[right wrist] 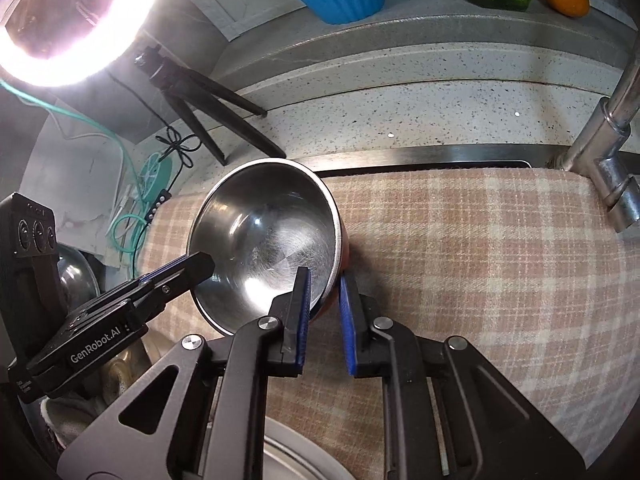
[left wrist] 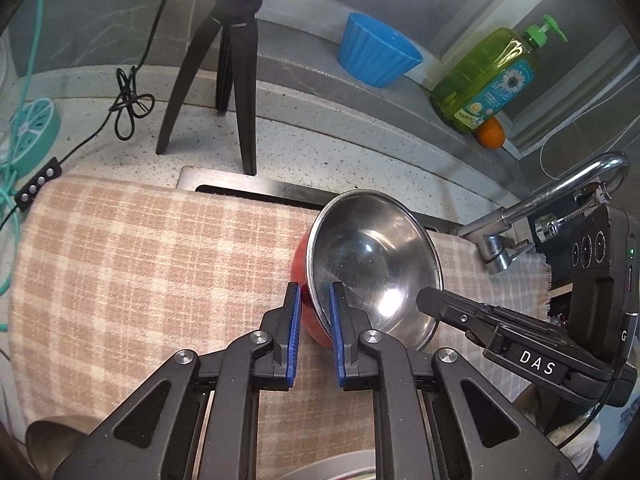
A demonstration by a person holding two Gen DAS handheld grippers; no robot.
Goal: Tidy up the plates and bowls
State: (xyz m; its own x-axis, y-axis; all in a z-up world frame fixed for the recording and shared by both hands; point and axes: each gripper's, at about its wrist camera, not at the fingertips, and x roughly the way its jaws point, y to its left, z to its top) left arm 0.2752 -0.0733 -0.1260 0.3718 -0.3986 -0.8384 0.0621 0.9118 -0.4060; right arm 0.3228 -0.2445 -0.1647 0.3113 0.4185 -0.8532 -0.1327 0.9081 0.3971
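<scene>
Speckled tabletop [left wrist: 304, 148] carries a plaid cloth [left wrist: 140, 248]. Left tool [left wrist: 314, 300] clamps the rim of a red-sided steel bowl [left wrist: 372, 256] at frame centre, tilted above the cloth; right tool [right wrist: 324, 284] grips the opposite rim. Faucet [right wrist: 604, 160] at right.

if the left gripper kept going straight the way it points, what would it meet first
The left gripper already has its jaws shut on the rim of the steel bowl. Pushing on, it would likely press into the checked cloth beneath; depth is unclear.
</scene>
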